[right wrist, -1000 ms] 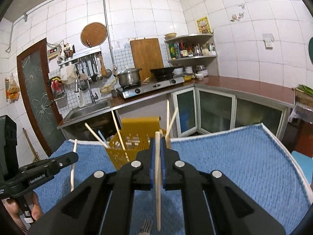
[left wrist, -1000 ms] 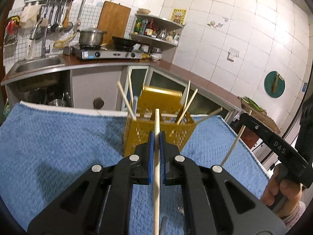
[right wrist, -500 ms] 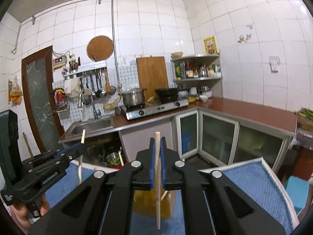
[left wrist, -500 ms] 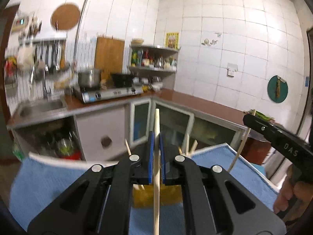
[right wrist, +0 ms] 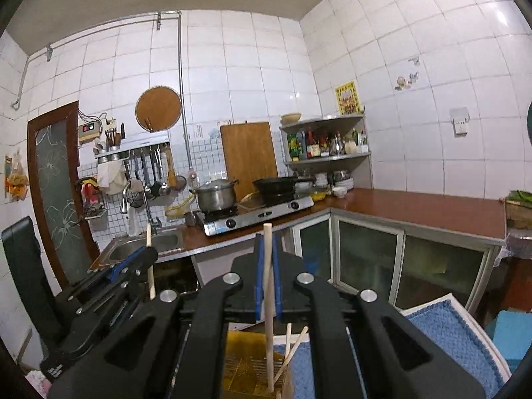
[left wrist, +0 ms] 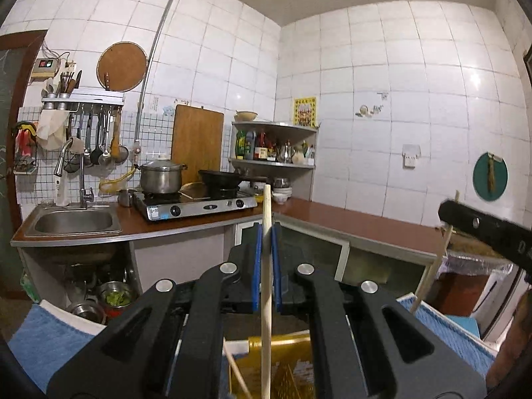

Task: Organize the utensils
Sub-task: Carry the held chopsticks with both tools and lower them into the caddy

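The chopstick [left wrist: 266,286] is pale, matt wood. The basket [right wrist: 244,370] is yellow plastic. The towel [right wrist: 455,342] is rough blue cloth.

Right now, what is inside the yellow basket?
In the yellow basket, two or three chopsticks lean. The right claw hides the rest of its inside.

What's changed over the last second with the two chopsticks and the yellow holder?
Both hand-held grippers rose: the yellow holder and blue towel dropped from mid-frame to the bottom edge. Unchanged: the left hand-held gripper stays clamped on its chopstick, the right hand-held gripper on its chopstick.
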`<act>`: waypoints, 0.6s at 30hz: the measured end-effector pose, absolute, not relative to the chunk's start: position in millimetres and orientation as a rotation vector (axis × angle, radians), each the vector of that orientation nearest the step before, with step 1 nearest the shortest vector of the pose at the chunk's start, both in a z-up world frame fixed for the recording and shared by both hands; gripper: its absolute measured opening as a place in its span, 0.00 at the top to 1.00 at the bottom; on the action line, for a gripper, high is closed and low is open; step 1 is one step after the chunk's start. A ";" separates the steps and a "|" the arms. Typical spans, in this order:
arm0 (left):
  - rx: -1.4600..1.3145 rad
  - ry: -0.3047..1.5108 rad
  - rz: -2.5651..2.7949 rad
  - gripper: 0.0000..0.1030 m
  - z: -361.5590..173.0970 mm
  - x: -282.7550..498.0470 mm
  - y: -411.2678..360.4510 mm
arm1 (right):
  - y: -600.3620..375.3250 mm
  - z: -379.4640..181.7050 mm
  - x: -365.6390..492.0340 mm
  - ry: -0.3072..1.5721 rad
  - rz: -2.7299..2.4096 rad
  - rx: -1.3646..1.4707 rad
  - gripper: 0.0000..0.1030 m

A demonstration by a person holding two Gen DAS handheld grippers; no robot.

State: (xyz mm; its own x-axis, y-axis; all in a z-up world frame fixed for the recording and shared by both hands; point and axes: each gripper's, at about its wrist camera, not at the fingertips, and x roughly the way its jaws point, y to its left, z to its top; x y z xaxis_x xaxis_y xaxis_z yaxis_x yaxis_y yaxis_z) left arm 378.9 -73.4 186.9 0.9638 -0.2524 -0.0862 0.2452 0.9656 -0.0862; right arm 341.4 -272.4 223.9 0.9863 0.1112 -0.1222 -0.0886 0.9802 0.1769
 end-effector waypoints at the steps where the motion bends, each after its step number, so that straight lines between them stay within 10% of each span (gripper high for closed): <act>1: -0.077 0.088 -0.242 0.95 182.4 383.5 -74.9 | -272.3 220.3 343.7 0.133 0.100 0.170 0.95; 18: -0.146 0.091 -0.224 0.95 151.5 395.6 -68.3 | -264.6 156.1 365.1 0.197 0.095 0.091 0.95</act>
